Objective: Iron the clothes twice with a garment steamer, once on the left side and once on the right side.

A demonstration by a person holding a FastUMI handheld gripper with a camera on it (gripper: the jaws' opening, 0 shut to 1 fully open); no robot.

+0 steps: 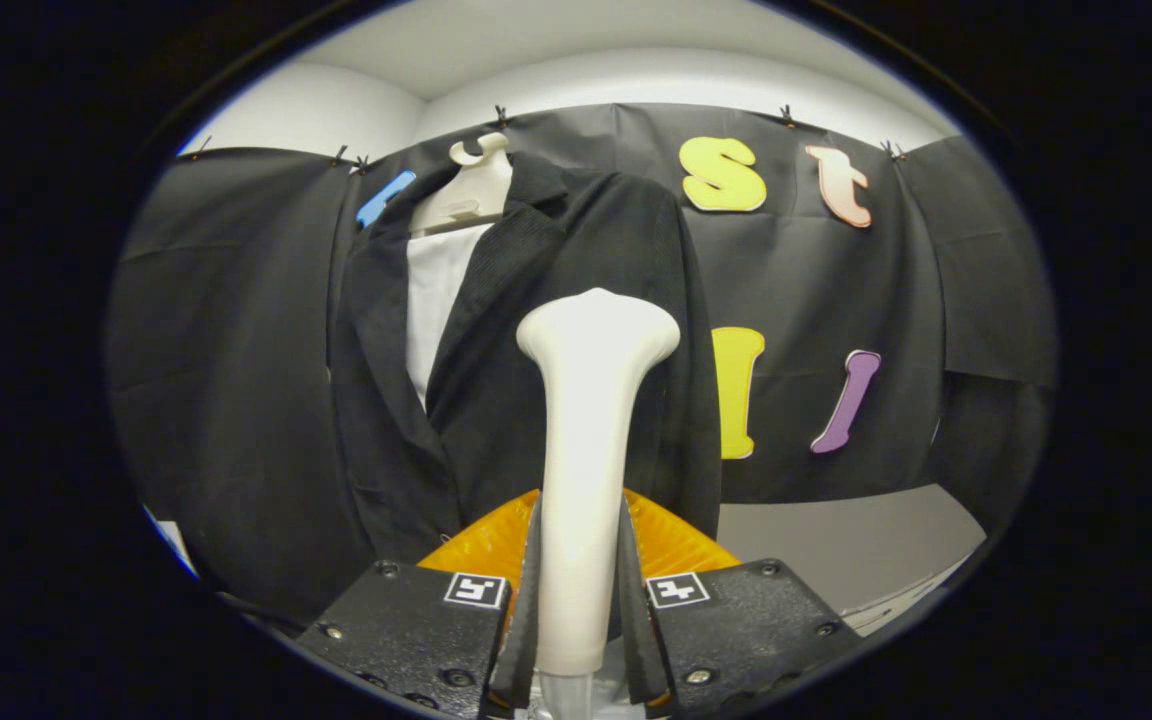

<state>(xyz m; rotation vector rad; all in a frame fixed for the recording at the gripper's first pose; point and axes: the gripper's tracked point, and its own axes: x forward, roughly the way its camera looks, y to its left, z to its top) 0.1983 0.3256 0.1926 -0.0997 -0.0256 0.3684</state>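
- The gripper (581, 600) is closed on the white garment steamer (586, 450), both fingers pressing its handle.
- The steamer's head stands upright, just before the dark jacket (496, 400).
- Jacket hangs on a white hanger (471, 185) against the booth wall.

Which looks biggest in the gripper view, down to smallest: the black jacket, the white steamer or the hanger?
1. Black jacket, hanging beyond the claw.
2. White steamer, gripped between both fingers; its nearness to the camera inflates it.
3. Hanger, the part showing above the jacket's collar.
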